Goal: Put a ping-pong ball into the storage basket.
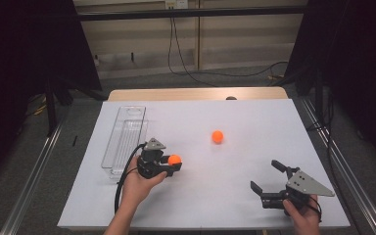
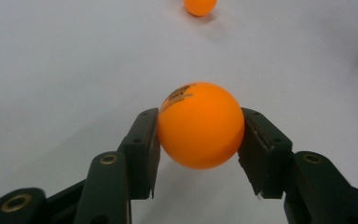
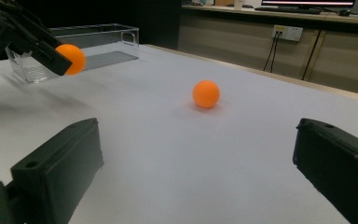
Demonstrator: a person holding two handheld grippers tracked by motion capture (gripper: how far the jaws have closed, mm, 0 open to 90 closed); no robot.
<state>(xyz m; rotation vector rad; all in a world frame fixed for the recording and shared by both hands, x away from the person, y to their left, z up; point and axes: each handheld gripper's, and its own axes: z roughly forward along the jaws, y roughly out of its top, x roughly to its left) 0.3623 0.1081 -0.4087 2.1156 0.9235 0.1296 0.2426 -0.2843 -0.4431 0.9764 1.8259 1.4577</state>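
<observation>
Between the jaws of the left gripper (image 2: 199,140), an orange ball (image 2: 199,125) sits clamped, its underside cut off by the pads and its black print too small to read. Beyond it, a second ball (image 1: 217,136) lies on the white table (image 1: 254,122), half cropped in the left gripper view. Right gripper (image 1: 269,176) gapes wide, holding nothing, and its view alone shows the clear tray (image 3: 98,35) behind the held ball.

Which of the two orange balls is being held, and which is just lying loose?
The ball clamped between the left tongs, beside the clear tray, is held. The other ball lies free mid-table, touched by nothing.
</observation>
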